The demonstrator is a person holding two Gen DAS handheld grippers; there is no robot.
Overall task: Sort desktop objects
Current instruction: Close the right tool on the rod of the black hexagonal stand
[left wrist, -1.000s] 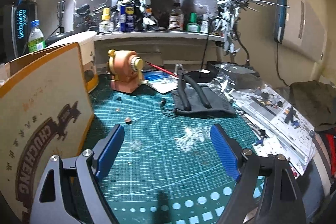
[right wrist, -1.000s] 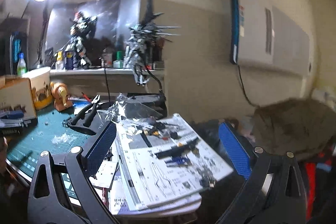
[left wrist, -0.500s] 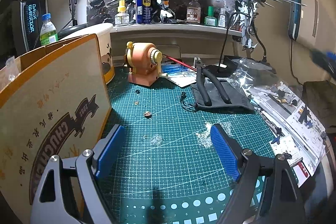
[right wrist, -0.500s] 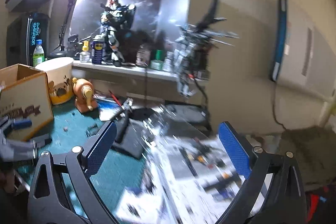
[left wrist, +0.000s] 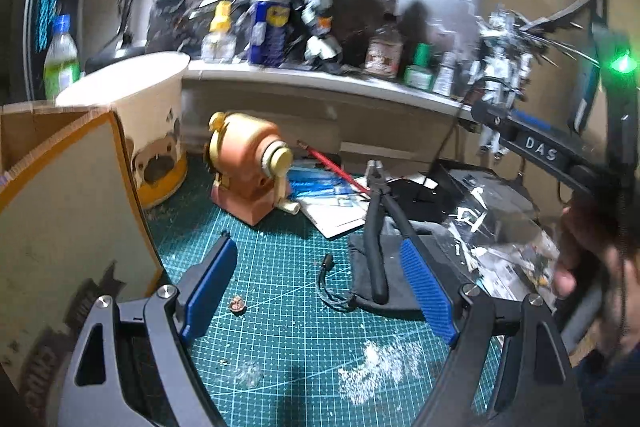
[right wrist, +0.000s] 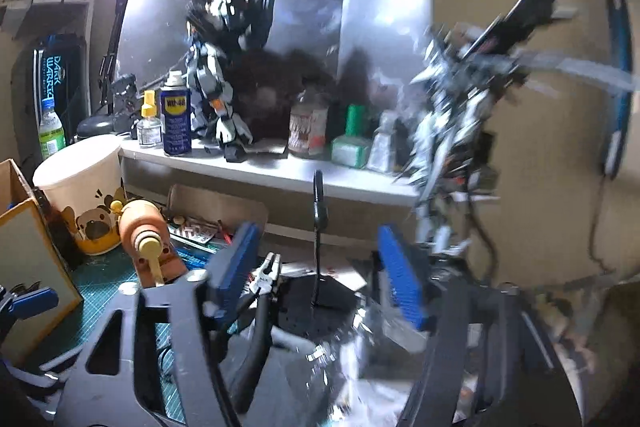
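Both my jaws stand wide open, nothing held. Left gripper (left wrist: 316,291) hovers low over the green cutting mat (left wrist: 288,343); right gripper (right wrist: 320,275) is out to the right, aimed at the pliers' head.

Near: white shavings (left wrist: 380,367) and a small brown scrap (left wrist: 237,305) on the mat, scrap just inside my left pad.

Mid: black-handled pliers (left wrist: 378,231) lie on a dark pouch (left wrist: 384,267), right of centre on the table. Long axis runs near-to-far, steel nose pointing far and slightly left, handles splayed toward me. Pouch cord (left wrist: 330,287) trails left.

My read: pliers are the likely pick, though which arm takes them isn't settled. To do it well, I'd come across the long axis, pads on both handles near the pivot, low enough to clear the pouch fabric and not snag the cord.

Far: orange sharpener (left wrist: 250,167), red pencil (left wrist: 332,167), then cardboard box (left wrist: 60,211) and white tub (left wrist: 140,115) left. Either could be the bin; can't tell.
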